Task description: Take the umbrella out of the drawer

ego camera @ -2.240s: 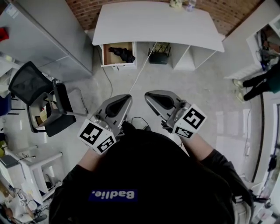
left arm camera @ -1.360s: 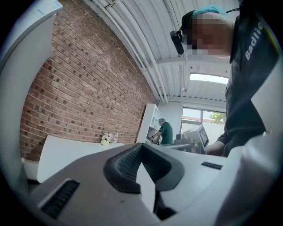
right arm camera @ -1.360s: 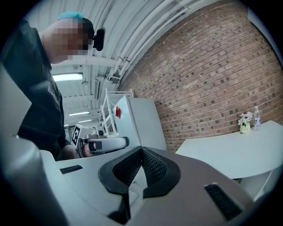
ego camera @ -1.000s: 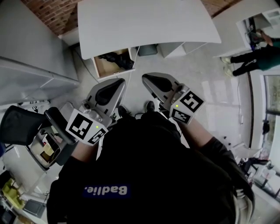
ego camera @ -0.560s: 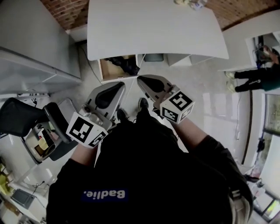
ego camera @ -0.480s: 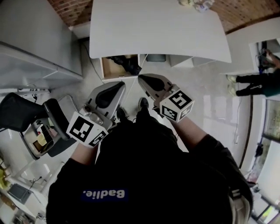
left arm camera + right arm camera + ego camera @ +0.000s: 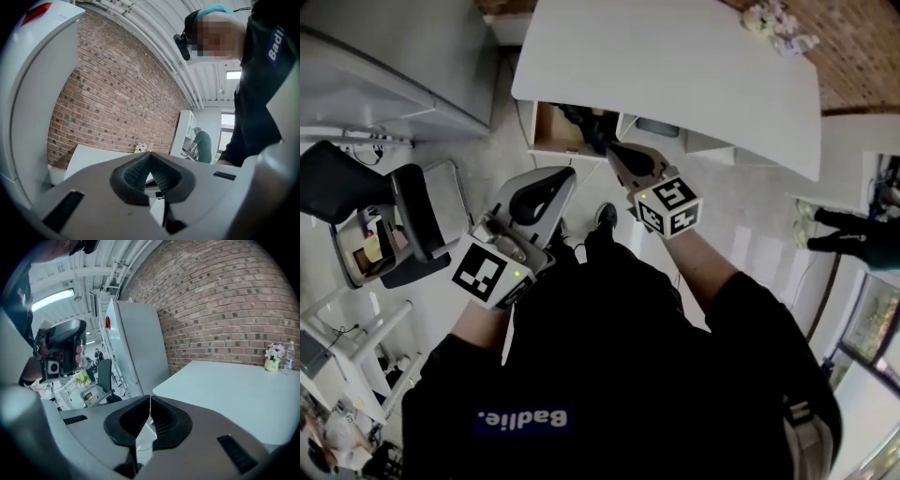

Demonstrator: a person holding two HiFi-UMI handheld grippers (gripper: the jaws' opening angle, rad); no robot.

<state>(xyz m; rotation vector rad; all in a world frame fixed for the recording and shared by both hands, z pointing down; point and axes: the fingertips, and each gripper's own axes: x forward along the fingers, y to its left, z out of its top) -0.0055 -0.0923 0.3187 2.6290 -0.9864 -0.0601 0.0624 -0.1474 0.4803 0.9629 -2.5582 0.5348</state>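
In the head view the drawer (image 7: pixel 546 133) under the white desk (image 7: pixel 675 66) stands pulled out, showing its wooden inside. A black umbrella (image 7: pixel 584 125) lies in it, partly hidden by the desk's edge. My right gripper (image 7: pixel 613 148) is shut with nothing between its jaws, and its tip is just in front of the drawer's right corner, beside the umbrella. My left gripper (image 7: pixel 566 172) is also shut and empty, lower in the picture and short of the drawer. The right gripper view looks over the desk top (image 7: pixel 234 390), and neither gripper view shows the drawer.
A black office chair (image 7: pixel 366 192) stands at the left, near a white cabinet (image 7: pixel 384 56). Flowers (image 7: pixel 776 19) sit on the desk's far corner. Another person's legs (image 7: pixel 848 230) show at the right edge. A cable runs over the floor by my feet.
My right gripper has gone forward and down to the drawer's front. The left gripper has shifted a little. The head view has swung, so desk and drawer now sit nearer the grippers.
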